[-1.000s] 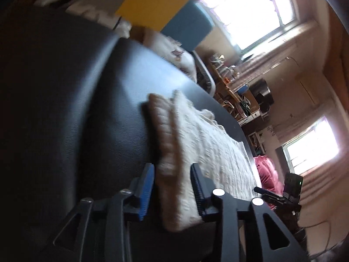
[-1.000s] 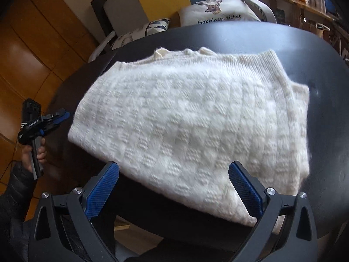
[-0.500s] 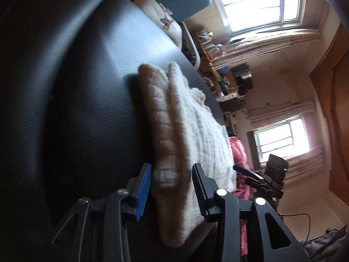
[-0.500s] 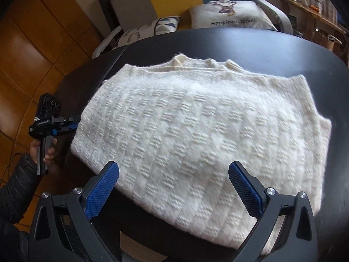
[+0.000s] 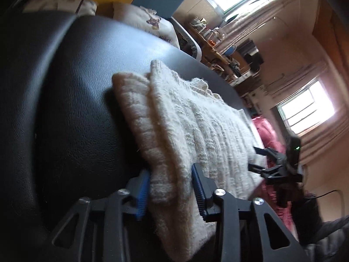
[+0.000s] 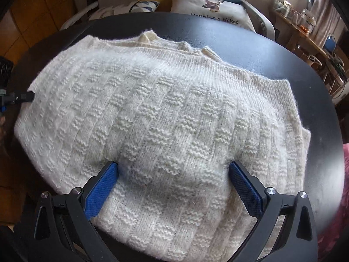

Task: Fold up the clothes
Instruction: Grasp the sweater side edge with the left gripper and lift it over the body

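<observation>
Folded sweater point(image 6: 161, 118) lies flat on the table point(image 6: 261, 52), spanning most of the top; near edge overhangs toward the right gripper point(image 6: 173, 187), whose fingers sit on either side of the fold's near middle. Left gripper point(image 5: 171, 187) is at the sweater's left end, one finger on each side of the stacked edge. Behind the table: a chair with a cushion point(image 6: 216, 11); shelf point(image 6: 305, 35) to the far right.
</observation>
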The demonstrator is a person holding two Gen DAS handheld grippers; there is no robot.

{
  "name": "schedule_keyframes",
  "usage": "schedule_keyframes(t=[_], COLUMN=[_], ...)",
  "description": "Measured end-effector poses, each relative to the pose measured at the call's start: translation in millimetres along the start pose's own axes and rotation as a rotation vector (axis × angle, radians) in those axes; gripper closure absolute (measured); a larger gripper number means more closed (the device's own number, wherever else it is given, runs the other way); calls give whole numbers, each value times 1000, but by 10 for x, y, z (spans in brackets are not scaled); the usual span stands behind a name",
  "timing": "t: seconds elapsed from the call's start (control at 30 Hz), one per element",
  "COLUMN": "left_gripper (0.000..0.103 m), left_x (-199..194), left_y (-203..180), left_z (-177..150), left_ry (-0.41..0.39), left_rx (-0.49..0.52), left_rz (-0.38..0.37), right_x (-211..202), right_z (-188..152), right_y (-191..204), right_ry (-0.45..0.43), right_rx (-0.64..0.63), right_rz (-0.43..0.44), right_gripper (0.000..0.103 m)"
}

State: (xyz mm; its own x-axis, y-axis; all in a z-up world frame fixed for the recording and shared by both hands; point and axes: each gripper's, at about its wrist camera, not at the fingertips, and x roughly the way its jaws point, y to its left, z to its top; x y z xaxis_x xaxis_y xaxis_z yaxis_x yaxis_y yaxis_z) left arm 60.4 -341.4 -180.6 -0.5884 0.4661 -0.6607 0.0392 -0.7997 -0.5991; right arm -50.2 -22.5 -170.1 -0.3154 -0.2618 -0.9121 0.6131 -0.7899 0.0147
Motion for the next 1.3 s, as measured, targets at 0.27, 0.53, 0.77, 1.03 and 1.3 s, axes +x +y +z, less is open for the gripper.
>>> schedule_keyframes(t=[0.27, 0.53, 0.77, 1.03, 1.3], left_gripper=[88, 88, 89, 89, 89], left_x=[-164, -326, -389, -336, -104], left_y=[-339, -645, -980, -1361, -1786], left_z=[7, 44, 162, 308, 449], left_ry=[-96, -214, -262, -290, -272], left_rx=[17, -39, -33, -48, -20], left_rz=[113, 30, -68, -211, -319], right_x=[-257, -13, -50, -107, -178], right_z=[-29, -184, -250, -334, -479], right_y=[-144, -290, -323, -376, -300], right_ry=[-24, 6, -31, -84, -139], right_rx=[12, 20, 34, 46, 58], right_rz=[18, -69, -59, -25, 13], right_gripper=[0, 0, 0, 0, 0])
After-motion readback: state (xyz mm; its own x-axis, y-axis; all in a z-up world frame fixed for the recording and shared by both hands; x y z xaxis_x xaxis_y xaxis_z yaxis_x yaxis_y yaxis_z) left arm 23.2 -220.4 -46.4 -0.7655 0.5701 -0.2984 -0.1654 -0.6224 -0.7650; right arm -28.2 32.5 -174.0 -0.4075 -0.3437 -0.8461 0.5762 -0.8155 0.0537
